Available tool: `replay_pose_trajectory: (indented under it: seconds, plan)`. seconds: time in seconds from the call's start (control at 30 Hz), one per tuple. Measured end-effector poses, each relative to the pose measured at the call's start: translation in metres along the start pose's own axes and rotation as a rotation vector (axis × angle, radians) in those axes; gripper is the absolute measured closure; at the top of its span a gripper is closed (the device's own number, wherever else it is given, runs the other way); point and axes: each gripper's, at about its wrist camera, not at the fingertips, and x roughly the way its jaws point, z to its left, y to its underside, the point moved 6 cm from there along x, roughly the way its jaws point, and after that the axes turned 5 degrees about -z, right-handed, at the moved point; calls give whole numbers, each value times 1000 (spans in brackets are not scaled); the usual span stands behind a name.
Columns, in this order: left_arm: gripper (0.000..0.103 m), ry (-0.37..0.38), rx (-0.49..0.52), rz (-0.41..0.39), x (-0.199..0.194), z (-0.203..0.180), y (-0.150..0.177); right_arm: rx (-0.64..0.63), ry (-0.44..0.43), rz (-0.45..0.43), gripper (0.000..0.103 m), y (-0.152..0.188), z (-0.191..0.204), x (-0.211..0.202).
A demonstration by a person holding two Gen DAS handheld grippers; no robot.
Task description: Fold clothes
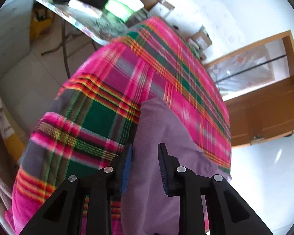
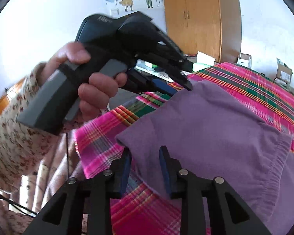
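A purple garment (image 1: 156,129) (image 2: 215,121) lies folded on a surface covered with a pink and green plaid cloth (image 1: 156,58) (image 2: 254,90). My left gripper (image 1: 146,146) hangs over the garment's left part, jaws apart, the fabric beneath them and not pinched. In the right wrist view the left gripper (image 2: 181,89) sits at the garment's far left corner, held by a hand (image 2: 100,92). My right gripper (image 2: 145,149) stands open at the near left corner. The garment's edge runs between its blue pads without being pressed.
A table (image 1: 68,13) with green packets and a white box stands beyond the plaid surface. A wooden door (image 1: 264,107) is on the right, and a wardrobe (image 2: 196,19) and cardboard boxes (image 2: 282,72) stand behind. A floral sleeve (image 2: 13,137) fills the left.
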Motion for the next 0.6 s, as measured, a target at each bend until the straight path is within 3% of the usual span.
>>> replay_pose_trajectory:
  seconds: [0.1, 0.2, 0.3, 0.53, 0.6]
  plan:
    - [75, 8, 39, -63, -18, -12, 8, 41, -10, -43, 72, -5, -15, -25]
    - [66, 10, 103, -91, -20, -38, 23, 140, -14, -101, 69, -4, -45, -56]
    - [66, 64, 177, -45, -5, -69, 43, 239, 41, -148, 67, 8, -80, -86]
    - [66, 127, 338, 112, 42, -134, 93, 409, 415, -204, 67, 42, -198, -161]
    - [66, 144, 386, 168, 61, -154, 110, 431, 559, -200, 67, 58, -232, -190]
